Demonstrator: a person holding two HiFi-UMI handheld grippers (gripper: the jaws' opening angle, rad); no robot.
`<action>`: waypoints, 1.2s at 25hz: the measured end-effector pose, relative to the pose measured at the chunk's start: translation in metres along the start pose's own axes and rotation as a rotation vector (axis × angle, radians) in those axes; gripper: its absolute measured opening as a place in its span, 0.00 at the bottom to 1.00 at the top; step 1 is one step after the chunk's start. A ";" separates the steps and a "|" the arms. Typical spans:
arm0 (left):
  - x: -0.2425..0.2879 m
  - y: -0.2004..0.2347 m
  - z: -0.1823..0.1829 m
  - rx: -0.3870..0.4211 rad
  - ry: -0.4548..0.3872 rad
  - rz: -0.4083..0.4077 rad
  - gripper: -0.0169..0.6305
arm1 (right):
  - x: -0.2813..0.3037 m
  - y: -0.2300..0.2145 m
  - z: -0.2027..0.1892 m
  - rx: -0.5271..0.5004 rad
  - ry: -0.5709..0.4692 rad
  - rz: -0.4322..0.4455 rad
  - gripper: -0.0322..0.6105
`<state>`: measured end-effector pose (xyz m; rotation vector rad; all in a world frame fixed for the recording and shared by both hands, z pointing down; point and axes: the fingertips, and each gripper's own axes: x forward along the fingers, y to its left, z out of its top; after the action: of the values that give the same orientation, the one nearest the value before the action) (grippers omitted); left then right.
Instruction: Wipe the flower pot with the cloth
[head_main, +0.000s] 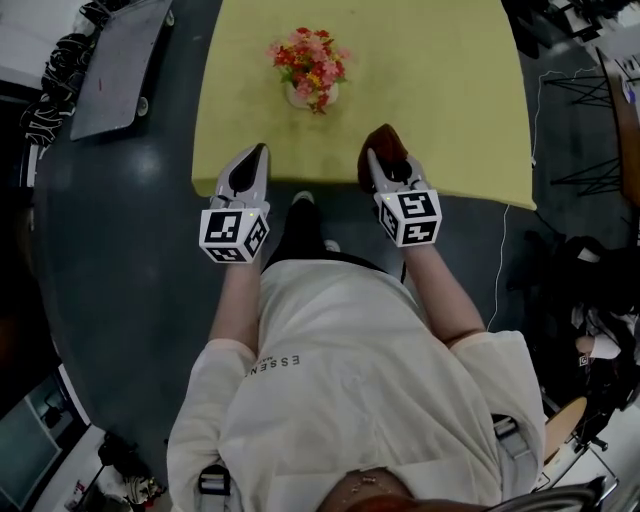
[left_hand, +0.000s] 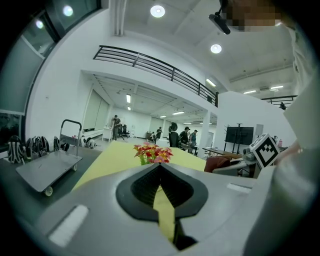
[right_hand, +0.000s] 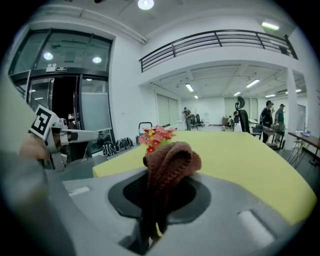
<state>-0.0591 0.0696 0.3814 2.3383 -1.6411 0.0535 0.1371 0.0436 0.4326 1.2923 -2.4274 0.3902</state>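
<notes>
A small white flower pot (head_main: 299, 96) with red, pink and yellow flowers (head_main: 308, 59) stands on the yellow table (head_main: 440, 90), in the middle toward its near edge. The flowers (left_hand: 152, 152) show straight ahead in the left gripper view, and the same flowers (right_hand: 157, 134) peek over the cloth in the right gripper view. My right gripper (head_main: 381, 158) is shut on a brown knitted cloth (right_hand: 167, 165), which bulges out past its tips over the table's near edge (head_main: 385, 145). My left gripper (head_main: 251, 160) is shut with nothing in it, at the near left corner of the table.
A grey flat cart (head_main: 118, 60) stands on the dark floor left of the table. Cables and stands (head_main: 590, 90) lie to the right. The person's legs and shoes (head_main: 303, 225) are below the table edge. Distant people and desks (left_hand: 180, 136) fill the hall.
</notes>
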 end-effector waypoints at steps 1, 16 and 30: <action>0.008 0.007 0.000 -0.003 0.005 -0.002 0.05 | 0.008 -0.001 0.003 0.001 0.004 -0.003 0.14; 0.120 0.062 -0.011 -0.015 0.148 -0.191 0.05 | 0.108 -0.032 0.025 0.039 0.086 -0.094 0.14; 0.183 0.045 -0.060 0.003 0.283 -0.310 0.05 | 0.170 0.042 -0.032 -0.024 0.276 0.317 0.14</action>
<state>-0.0281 -0.0973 0.4835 2.4267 -1.1383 0.3072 0.0203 -0.0457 0.5329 0.7816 -2.3866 0.5795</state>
